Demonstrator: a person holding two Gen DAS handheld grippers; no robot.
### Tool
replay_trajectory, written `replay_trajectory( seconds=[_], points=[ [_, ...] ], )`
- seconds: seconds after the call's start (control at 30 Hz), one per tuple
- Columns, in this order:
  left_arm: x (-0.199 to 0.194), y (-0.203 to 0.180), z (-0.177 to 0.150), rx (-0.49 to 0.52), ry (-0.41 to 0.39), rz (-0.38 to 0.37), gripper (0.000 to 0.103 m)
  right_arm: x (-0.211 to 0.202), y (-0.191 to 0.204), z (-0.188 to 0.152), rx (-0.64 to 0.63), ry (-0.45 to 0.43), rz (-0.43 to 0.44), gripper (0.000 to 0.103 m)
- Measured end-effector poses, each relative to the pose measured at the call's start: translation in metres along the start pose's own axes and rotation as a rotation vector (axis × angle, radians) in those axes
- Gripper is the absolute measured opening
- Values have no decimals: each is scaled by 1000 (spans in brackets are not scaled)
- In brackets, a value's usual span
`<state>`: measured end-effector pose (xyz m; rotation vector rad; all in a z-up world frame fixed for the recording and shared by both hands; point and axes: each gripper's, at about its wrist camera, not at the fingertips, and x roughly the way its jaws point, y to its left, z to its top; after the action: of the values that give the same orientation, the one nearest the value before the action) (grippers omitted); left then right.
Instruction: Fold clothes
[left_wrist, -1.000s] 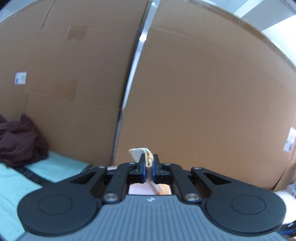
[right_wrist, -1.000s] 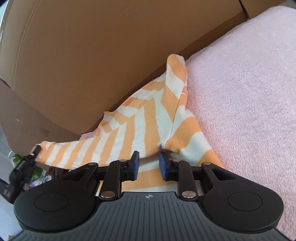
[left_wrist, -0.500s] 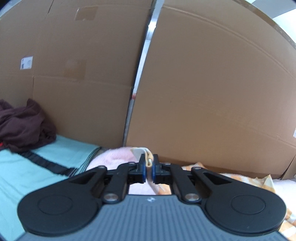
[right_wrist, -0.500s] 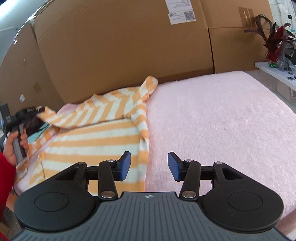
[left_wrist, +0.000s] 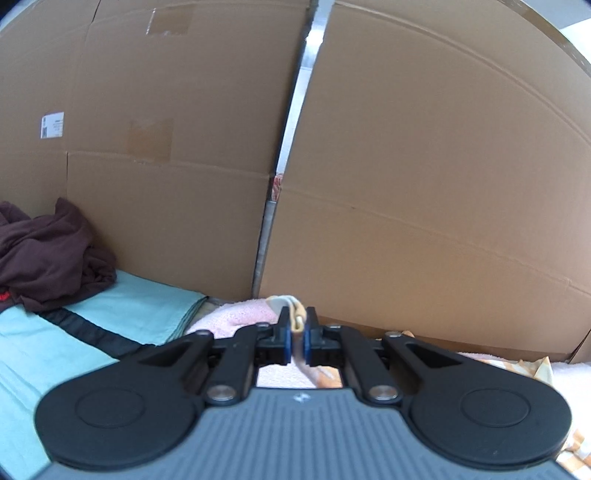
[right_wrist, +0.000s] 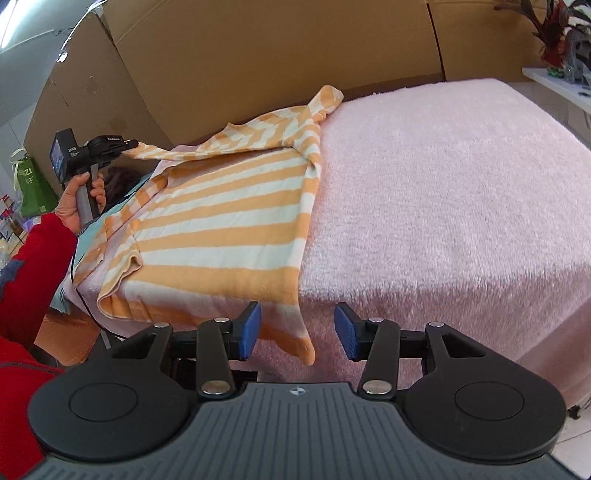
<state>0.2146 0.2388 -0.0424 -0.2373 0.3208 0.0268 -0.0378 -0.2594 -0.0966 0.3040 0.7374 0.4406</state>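
The orange-and-white striped garment (right_wrist: 229, 206) lies spread on the left part of the pink fleece blanket (right_wrist: 443, 206), its hem corner hanging over the near edge. The left gripper (left_wrist: 295, 334) is closed on a sleeve end, holding it lifted off the blanket. The right gripper (right_wrist: 297, 332) stands wide open and holds nothing, the hanging corner between its fingers.

To fold well, the sleeve should probably be carried across the body with even tension and laid flat, without dragging the body cloth.

The right wrist view shows the whole garment and the person's hand (right_wrist: 79, 199); the left wrist view shows only the pinched cloth, cardboard boxes (left_wrist: 424, 184) and a dark maroon garment (left_wrist: 48, 254).
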Motion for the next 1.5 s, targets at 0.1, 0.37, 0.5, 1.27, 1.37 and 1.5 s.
replay_trajectory(
  seconds=[0.1, 0.37, 0.5, 1.27, 1.37, 1.5],
  points=[
    [2, -4, 6, -1, 2, -2, 1, 11, -5, -4, 55, -1, 47, 49],
    [12, -8, 22, 1, 0, 3, 1, 6, 3, 0, 52, -53, 134, 6],
    [16, -5, 33, -11, -6, 17, 1, 6, 18, 4, -2, -68, 168, 6],
    [44, 24, 38, -22, 12, 133, 1, 38, 73, 9, -177, 15, 307, 10],
    [41, 25, 38, -8, 6, 134, 2, 44, 80, 3, -259, 85, 262, 12],
    [38, 28, 36, -10, 12, 140, 2, 41, 81, 0, -322, 143, 243, 15]
  ],
)
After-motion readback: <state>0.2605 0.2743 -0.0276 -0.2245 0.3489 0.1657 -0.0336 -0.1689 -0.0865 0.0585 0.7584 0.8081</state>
